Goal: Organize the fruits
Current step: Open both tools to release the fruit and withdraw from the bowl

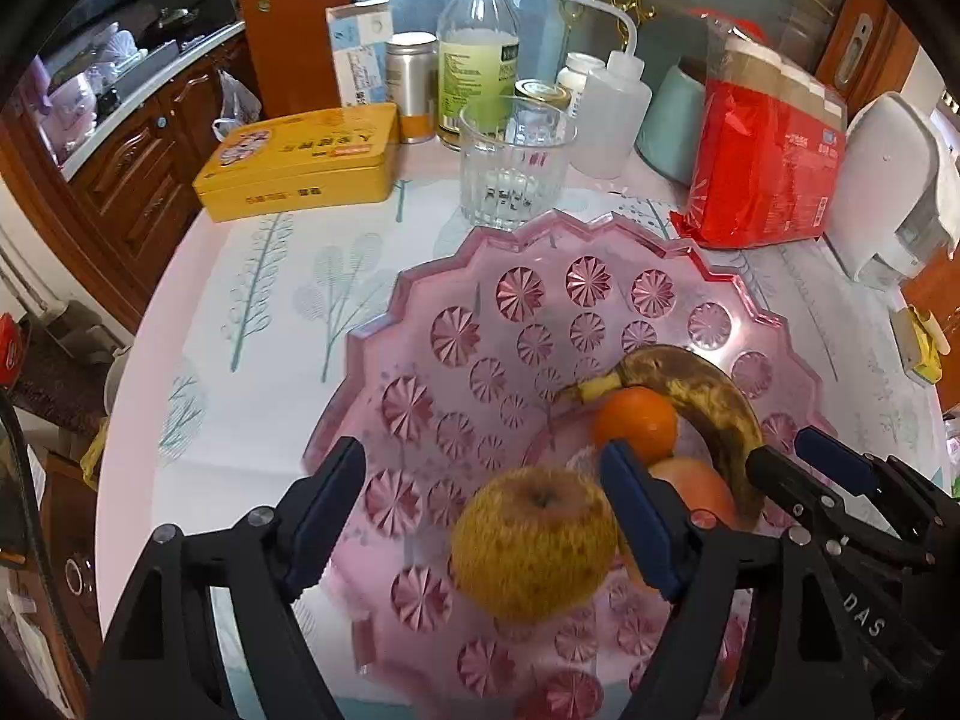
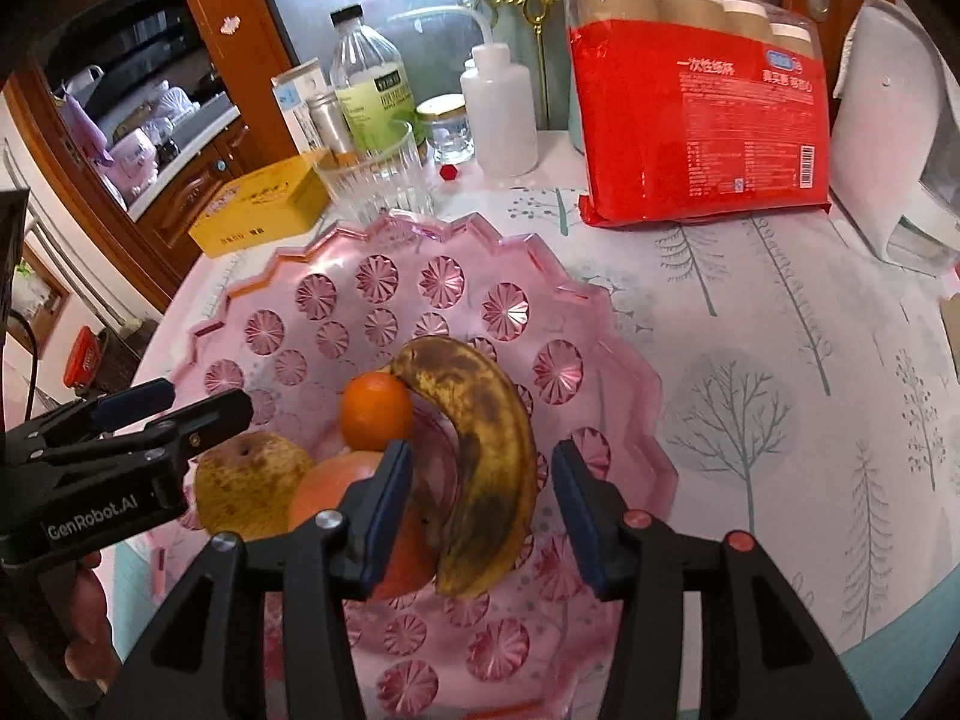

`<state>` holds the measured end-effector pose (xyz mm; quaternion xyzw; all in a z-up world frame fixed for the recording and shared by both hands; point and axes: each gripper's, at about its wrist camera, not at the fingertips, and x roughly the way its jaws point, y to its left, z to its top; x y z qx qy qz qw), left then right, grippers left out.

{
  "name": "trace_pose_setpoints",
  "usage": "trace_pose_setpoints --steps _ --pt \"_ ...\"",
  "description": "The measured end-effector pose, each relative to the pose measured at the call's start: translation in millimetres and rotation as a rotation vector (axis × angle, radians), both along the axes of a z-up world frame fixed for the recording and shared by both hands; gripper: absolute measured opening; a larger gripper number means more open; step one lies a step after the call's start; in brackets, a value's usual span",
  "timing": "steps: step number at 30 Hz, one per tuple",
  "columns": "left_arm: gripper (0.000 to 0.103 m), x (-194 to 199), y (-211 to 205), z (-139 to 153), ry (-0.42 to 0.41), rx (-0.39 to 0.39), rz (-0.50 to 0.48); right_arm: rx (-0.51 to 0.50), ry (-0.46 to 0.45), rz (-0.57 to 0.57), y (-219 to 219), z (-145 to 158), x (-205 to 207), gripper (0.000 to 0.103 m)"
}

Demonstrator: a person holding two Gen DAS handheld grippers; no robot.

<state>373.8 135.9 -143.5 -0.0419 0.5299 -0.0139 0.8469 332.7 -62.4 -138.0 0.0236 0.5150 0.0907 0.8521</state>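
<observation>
your left gripper (image 1: 480,510) stands open over the pink faceted plastic fruit bowl (image 1: 540,288), and the yellow-brown speckled pear (image 1: 534,540) lies between its blue pads, touching the right one or almost. your right gripper (image 2: 483,510) is open too, around the brown-spotted banana (image 2: 486,450), with its pads apart from the peel. in the bowl also a small orange mandarin (image 2: 377,411) and a reddish-orange apple (image 2: 336,489) lie close together.

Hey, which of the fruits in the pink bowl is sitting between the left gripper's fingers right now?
The yellow-brown pear, between the left gripper's open fingers. The orange, spotted banana and apple lie further right in the pink bowl.
</observation>
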Motion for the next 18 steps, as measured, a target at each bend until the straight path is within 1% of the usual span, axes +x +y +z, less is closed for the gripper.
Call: trace_pose_setpoints --steps 8,18 --pt "0.080 -37 -1 25 -0.022 0.007 0.018 0.028 -0.022 0.002 -8 16 -23 0.049" --pt "0.081 -82 -12 67 -0.065 0.025 0.023 0.056 -0.083 0.024 -13 56 -60 0.049"
